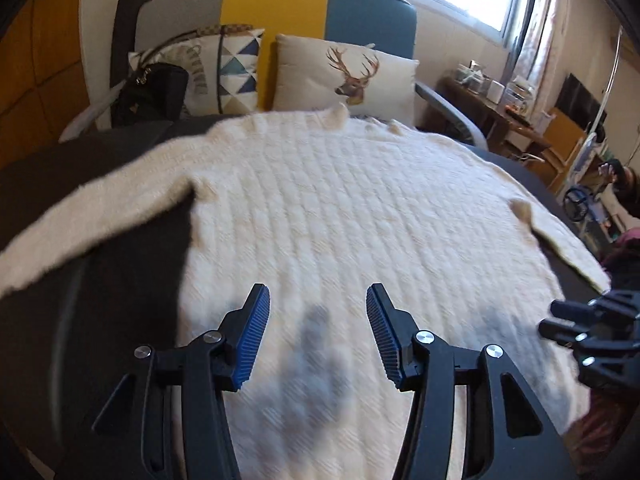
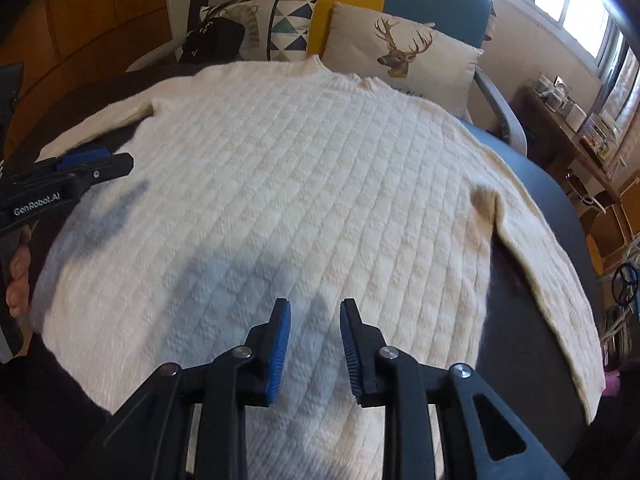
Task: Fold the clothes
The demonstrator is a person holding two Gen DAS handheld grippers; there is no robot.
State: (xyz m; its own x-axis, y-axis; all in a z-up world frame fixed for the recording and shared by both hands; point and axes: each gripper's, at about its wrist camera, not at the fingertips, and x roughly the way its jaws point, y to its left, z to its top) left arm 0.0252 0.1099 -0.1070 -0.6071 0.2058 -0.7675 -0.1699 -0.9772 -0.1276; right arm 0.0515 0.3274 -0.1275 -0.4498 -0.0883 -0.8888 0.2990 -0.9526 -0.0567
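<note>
We've got the cream sweater (image 2: 304, 184) spread flat across mid-frame on the dark table (image 2: 532, 320), our left gripper (image 1: 318, 332) wide apart, our right gripper (image 2: 314, 344) narrower, both empty. Pinch too shallow and that thick knit could slip out or bunch mid-fold.

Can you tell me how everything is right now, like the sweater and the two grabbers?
White sweater: spread flat, unfolded, both sleeves out.
Left gripper: open, above the sweater, holding nothing.
Right gripper: open, narrower gap, holding nothing.
Deer pillow: leaning upright behind the sweater.
</note>
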